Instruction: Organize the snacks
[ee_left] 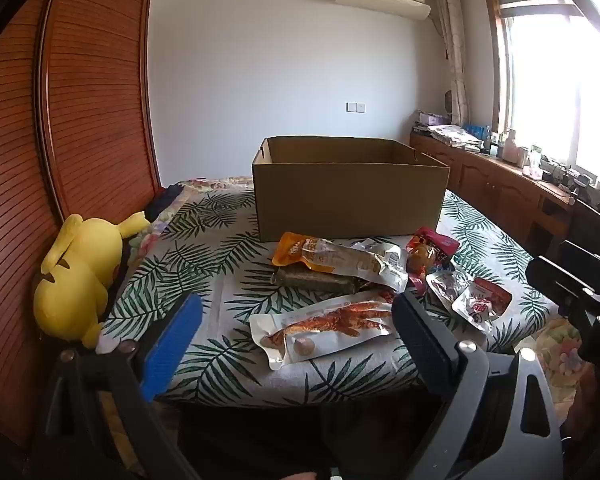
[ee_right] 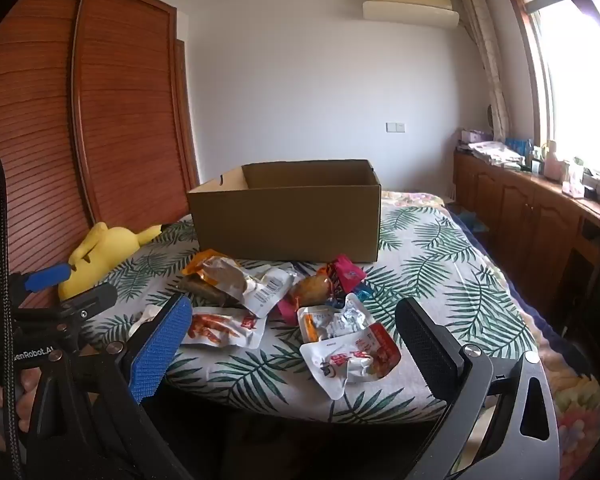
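Both grippers hover at the near edge of the bed [ee_left: 204,248], tilted down toward the snacks. Left gripper [ee_left: 296,320]: jaws spread wide, nothing between the pads; chicken-foot pack [ee_left: 324,332] lies just beyond them. Right gripper [ee_right: 294,332]: jaws likewise released, empty; red-and-white pouch [ee_right: 352,356] flat on the leaf-print sheet ahead, silver pouch [ee_right: 332,320] touching it behind. Snack pile [ee_left: 340,264] loose, overlapping, just in front of the box [ee_left: 350,196]. Box open-topped, upright, mid-bed; inside hidden. Yellow plush [ee_left: 76,272] on the left edge, against the wardrobe [ee_left: 80,100].
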Available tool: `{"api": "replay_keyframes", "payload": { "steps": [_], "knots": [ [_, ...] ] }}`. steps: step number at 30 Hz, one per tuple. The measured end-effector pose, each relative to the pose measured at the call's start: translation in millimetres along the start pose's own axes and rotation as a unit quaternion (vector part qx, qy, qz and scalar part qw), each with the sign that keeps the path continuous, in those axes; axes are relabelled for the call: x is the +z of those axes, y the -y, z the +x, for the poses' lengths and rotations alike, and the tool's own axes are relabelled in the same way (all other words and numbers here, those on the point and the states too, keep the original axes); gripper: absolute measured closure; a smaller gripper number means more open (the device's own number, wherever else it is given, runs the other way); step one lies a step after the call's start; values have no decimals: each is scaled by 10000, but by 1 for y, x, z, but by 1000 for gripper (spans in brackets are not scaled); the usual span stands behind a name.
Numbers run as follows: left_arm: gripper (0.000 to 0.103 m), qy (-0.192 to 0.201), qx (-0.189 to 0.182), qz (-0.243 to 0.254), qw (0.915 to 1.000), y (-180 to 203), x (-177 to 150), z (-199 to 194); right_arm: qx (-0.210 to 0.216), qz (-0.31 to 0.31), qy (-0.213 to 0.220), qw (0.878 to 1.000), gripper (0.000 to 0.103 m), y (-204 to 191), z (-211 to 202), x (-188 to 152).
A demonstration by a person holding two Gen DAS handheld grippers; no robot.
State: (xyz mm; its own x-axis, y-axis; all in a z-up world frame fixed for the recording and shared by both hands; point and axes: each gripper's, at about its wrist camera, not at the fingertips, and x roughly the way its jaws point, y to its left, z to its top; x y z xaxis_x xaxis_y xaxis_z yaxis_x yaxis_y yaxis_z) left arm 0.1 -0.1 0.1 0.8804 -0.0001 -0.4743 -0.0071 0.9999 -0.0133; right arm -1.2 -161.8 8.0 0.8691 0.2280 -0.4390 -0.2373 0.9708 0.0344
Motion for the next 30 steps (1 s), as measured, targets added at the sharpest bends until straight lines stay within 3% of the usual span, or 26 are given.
{"api": "replay_keyframes", "payload": {
  "steps": [30],
  "knots": [
    [6, 55, 66, 32, 10000, -2, 3, -3, -49, 51, 11, 10000, 0, 5, -4, 2]
  ]
}}
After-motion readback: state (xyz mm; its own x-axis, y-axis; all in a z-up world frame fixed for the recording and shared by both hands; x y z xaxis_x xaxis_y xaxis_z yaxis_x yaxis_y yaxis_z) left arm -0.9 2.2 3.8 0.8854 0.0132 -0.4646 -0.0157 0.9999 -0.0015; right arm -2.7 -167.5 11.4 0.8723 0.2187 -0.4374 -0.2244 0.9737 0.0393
